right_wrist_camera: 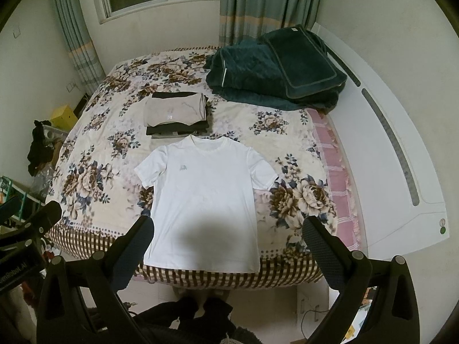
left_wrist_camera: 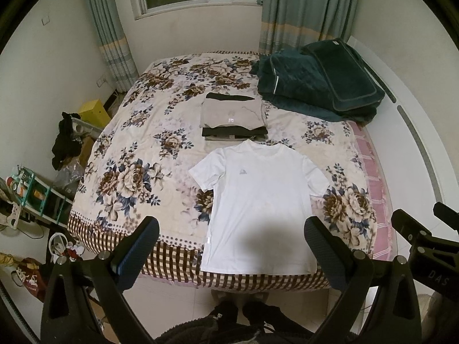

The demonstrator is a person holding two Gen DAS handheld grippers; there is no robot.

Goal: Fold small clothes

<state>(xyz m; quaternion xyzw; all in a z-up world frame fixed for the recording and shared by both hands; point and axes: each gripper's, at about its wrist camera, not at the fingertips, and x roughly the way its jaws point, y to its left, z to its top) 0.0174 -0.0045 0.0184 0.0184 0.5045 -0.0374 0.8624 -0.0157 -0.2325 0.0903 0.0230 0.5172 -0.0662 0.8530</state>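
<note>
Hovering left gripper, right gripper, fingers spread, above white T-shirt

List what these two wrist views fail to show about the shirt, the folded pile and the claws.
- White T-shirt: back side hidden against the bed in both views; chest logo too small to read.
- Folded pile: lower garments covered by the beige top piece; count unclear.
- Left claw and right claw: both open, bases cut off by the bottom edge.
- Dark quilt: hides the bed's far corner.
</note>
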